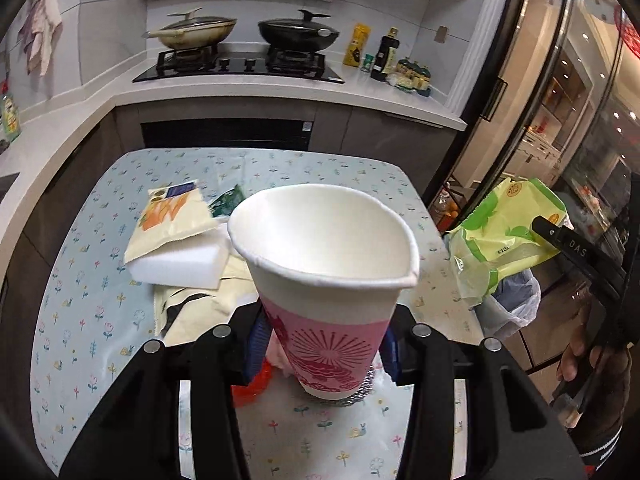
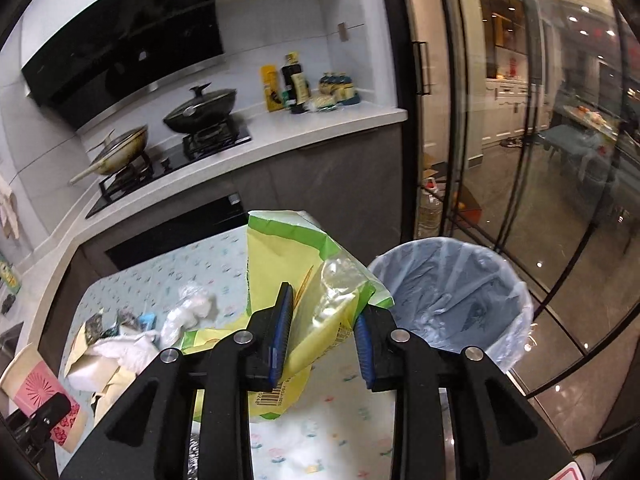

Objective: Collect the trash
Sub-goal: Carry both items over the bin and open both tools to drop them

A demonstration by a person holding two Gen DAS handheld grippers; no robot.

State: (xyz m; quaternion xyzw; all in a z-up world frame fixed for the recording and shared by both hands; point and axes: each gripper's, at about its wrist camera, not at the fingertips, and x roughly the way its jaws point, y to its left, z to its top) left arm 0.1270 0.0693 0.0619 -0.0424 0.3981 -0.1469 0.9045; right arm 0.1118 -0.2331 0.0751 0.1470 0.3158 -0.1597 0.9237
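Note:
My left gripper point(image 1: 322, 344) is shut on a pink and white paper cup point(image 1: 324, 280) and holds it upright above the flowered table point(image 1: 80, 280); the cup also shows in the right wrist view point(image 2: 40, 392). My right gripper point(image 2: 322, 340) is shut on a yellow-green plastic bag point(image 2: 316, 292), held over the table's right edge beside the bin; the bag also shows in the left wrist view point(image 1: 504, 236). The bin point(image 2: 452, 300), lined with a pale blue bag, stands on the floor right of the table.
On the table lie a snack packet point(image 1: 172, 220) on a white foam block point(image 1: 180, 260), cream wrappers point(image 1: 200, 304), crumpled clear plastic point(image 2: 188, 312) and red scrap point(image 1: 252, 384). A stove with two pans point(image 1: 240, 40) and bottles stand on the counter behind. Glass doors are at right.

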